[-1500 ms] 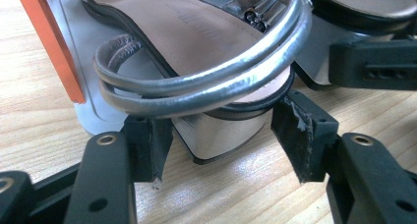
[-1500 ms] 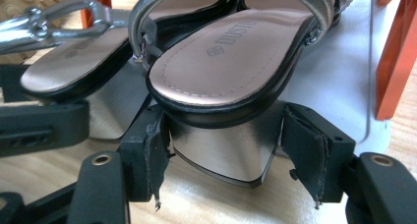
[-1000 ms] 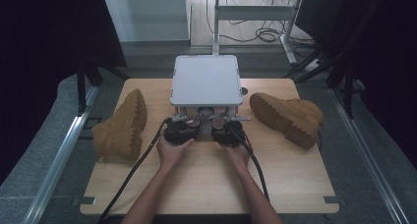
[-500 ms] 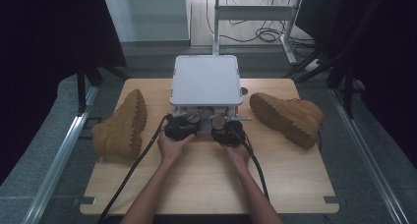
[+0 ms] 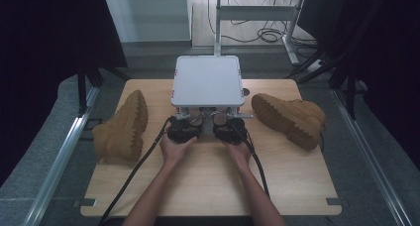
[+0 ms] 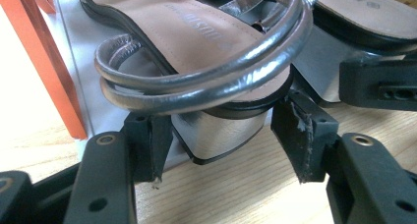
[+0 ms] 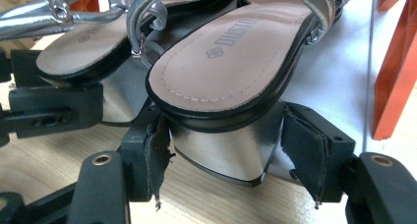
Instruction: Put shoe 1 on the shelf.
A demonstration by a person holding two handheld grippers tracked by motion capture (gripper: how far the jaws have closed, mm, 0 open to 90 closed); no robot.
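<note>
Wooden table [image 5: 292, 181], silver block-heeled sandals [image 7: 226, 62]

Lying on wooden tabletop [image 5: 297, 186]: tan boot [image 5: 121, 127] at L, tan boot [image 5: 289, 116] at R, grey box [image 5: 207, 81] ctr, far side.

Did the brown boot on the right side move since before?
No. The brown boot lies in the same spot beside the grey box on the table.
</note>
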